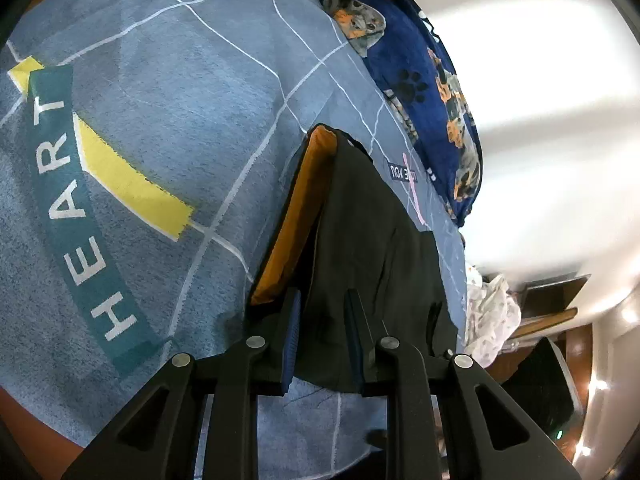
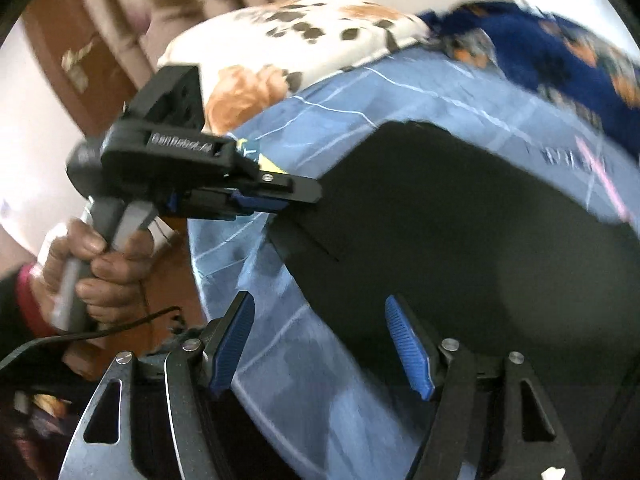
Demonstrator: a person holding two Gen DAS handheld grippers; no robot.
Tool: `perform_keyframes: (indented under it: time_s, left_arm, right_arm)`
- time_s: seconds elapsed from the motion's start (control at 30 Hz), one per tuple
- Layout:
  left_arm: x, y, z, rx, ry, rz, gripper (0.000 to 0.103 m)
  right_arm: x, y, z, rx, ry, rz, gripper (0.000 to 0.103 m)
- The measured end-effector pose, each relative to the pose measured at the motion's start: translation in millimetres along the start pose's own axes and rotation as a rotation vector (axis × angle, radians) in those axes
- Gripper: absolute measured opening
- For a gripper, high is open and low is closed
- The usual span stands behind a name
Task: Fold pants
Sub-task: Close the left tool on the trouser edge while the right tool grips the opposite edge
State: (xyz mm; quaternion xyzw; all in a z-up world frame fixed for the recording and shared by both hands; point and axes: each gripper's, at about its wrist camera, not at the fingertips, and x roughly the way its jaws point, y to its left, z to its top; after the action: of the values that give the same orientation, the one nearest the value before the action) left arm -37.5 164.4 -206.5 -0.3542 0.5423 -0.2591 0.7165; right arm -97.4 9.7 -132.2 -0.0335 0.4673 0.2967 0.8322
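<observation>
The black pants (image 1: 372, 248) lie on the blue bedspread (image 1: 168, 128) of a bed, near its edge, orange lining showing along one side. The left claw (image 1: 322, 334) is pinching a corner of the pants; seen from the right wrist, its jaws are nearly pressed together on the cloth. The right claw (image 2: 320, 348) hangs spread and empty over the pants' near edge. A thin pinch could slip when lifted, and a one-sided pull would likely skew the fold or drag the pants off the bed

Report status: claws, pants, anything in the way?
Left claw shut on black pants edge. Right claw open, empty, over the bedspread. Pants partly folded. Nothing blocking.
</observation>
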Motion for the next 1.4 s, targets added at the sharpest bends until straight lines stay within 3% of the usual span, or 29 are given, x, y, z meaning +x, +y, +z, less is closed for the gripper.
perform_keyframes:
  time_s: [0.13, 0.27, 0.37, 0.4, 0.43, 0.5, 0.8, 0.93, 1.0, 1.1, 1.3, 1.4]
  left_arm:
    - [-3, 2, 2, -0.013, -0.013, -0.017, 0.022]
    - [-4, 7, 3, -0.036, -0.018, -0.027, 0.022]
    - [-10, 10, 5, -0.047, -0.032, -0.025, 0.022]
    - [-15, 9, 6, -0.039, -0.043, -0.015, 0.022]
    - [-20, 7, 7, -0.019, -0.051, 0.002, 0.022]
    - [-26, 4, 8, 0.016, -0.060, 0.031, 0.022]
    - [-5, 1, 4, 0.070, 0.037, 0.009, 0.022]
    - [-1, 12, 9, 0.013, 0.039, -0.006, 0.025]
    - [-1, 18, 11, -0.026, 0.048, -0.051, 0.028]
    - [3, 24, 10, -0.061, 0.098, -0.109, 0.049]
    - [-5, 37, 8, -0.116, 0.086, -0.136, 0.054]
    - [2, 32, 3, -0.096, 0.110, -0.118, 0.056]
  right_arm:
    - [19, 27, 9, -0.149, 0.005, -0.140, 0.062]
    - [39, 42, 11, -0.234, 0.027, -0.257, 0.040]
    - [47, 44, 12, -0.242, 0.035, -0.274, 0.029]
    - [43, 40, 13, -0.211, 0.014, -0.257, 0.026]
    - [40, 36, 14, -0.185, 0.004, -0.238, 0.015]
    - [38, 26, 18, -0.118, -0.004, -0.188, 0.014]
    - [27, -29, 18, 0.273, -0.029, 0.094, 0.011]
    - [30, -36, 17, 0.350, -0.031, 0.153, 0.011]
    - [31, -43, 15, 0.403, -0.036, 0.189, 0.011]
    - [33, -55, 12, 0.481, -0.039, 0.245, 0.011]
    - [34, -57, 11, 0.504, -0.039, 0.266, 0.011]
    - [35, -60, 10, 0.522, -0.035, 0.285, 0.011]
